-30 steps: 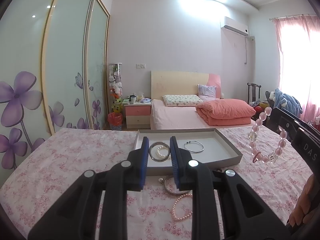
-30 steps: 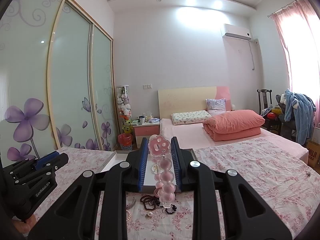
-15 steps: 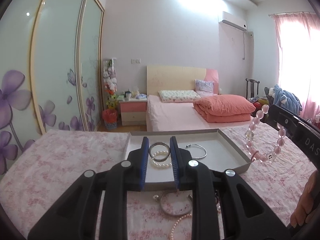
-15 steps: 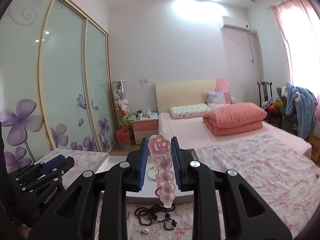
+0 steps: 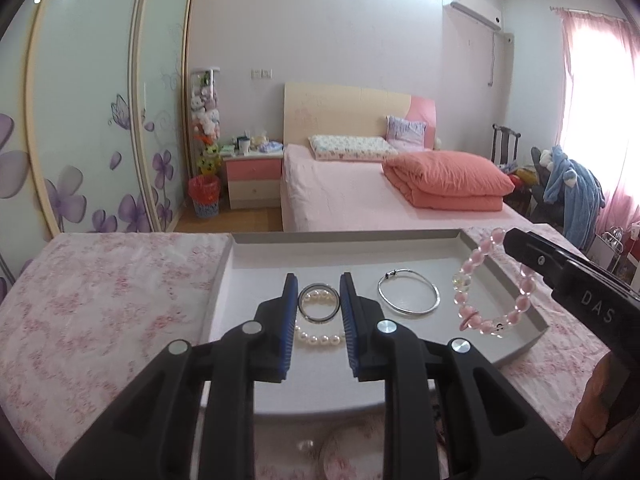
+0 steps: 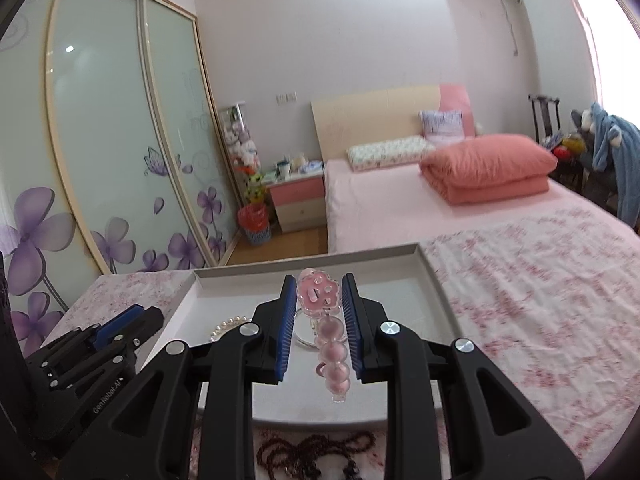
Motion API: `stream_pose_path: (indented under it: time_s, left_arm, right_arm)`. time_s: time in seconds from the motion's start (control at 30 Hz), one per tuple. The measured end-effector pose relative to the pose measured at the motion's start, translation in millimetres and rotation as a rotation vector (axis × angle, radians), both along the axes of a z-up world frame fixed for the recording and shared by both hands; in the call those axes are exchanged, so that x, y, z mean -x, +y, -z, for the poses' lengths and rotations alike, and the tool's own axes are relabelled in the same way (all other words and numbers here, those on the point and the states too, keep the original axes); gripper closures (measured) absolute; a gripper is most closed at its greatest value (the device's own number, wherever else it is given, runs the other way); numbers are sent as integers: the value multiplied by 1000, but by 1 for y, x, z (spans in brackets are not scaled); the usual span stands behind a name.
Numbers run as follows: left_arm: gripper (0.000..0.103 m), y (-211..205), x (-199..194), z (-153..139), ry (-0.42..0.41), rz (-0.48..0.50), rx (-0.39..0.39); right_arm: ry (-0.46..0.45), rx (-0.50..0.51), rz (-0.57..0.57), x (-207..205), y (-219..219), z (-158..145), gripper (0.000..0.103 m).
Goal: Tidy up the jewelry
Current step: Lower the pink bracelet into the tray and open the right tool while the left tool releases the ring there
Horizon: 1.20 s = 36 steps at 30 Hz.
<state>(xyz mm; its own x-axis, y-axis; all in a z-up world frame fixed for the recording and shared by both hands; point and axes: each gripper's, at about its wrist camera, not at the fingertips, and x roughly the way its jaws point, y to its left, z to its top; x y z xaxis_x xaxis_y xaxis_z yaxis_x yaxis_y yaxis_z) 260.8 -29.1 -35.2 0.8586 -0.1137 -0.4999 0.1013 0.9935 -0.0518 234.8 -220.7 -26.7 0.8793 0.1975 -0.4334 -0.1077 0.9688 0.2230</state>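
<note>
Jewelry: a dark metal ring-shaped bangle (image 5: 319, 303) sits gripped in the left gripper (image 5: 319, 312); a pink glass-bead bracelet with a flower charm (image 6: 326, 332) hangs clamped in the right gripper (image 6: 319, 320).
Jaws: both narrow and closed on their pieces, unchanged over the last second.
Tray: a shallow grey rectangular tray (image 5: 502, 280) on the bench with its pink floral cloth (image 5: 100, 300); inside lie a white pearl strand (image 5: 320, 338) and a thin silver bangle (image 5: 408, 297).
Change: both hands have come forward and down, so the tray now fills the near view and both held pieces hang over its floor rather than over the cloth.
Meaning: carrying looks nearly done; lowering and release seem next.
Left over: a dark red bead string (image 6: 308, 454) lies on the cloth before the tray, not yet sorted.
</note>
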Motion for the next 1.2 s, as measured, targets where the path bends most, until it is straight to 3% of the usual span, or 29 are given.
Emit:
stream_pose_path:
  time_s: [0.33, 0.4, 0.47, 0.67, 1.0, 1.2]
  left_arm:
    - [81, -4, -34, 20, 73, 16, 8]
    - [79, -2, -36, 21, 80, 7, 8]
    - [69, 2, -37, 21, 74, -7, 8]
    - [68, 18, -35, 8, 48, -52, 35]
    - [68, 28, -7, -8, 25, -82, 26]
    - [63, 41, 34, -10, 42, -84, 24]
  right_arm:
    - [95, -30, -15, -25, 2, 15, 78]
    - [83, -31, -4, -23, -1, 15, 76]
    - [70, -30, 13, -19, -5, 12, 64]
    - [58, -33, 39, -17, -13, 7, 63]
    - [43, 4, 25, 6, -12, -4, 63]
    - [82, 27, 9, 31, -19, 0, 63]
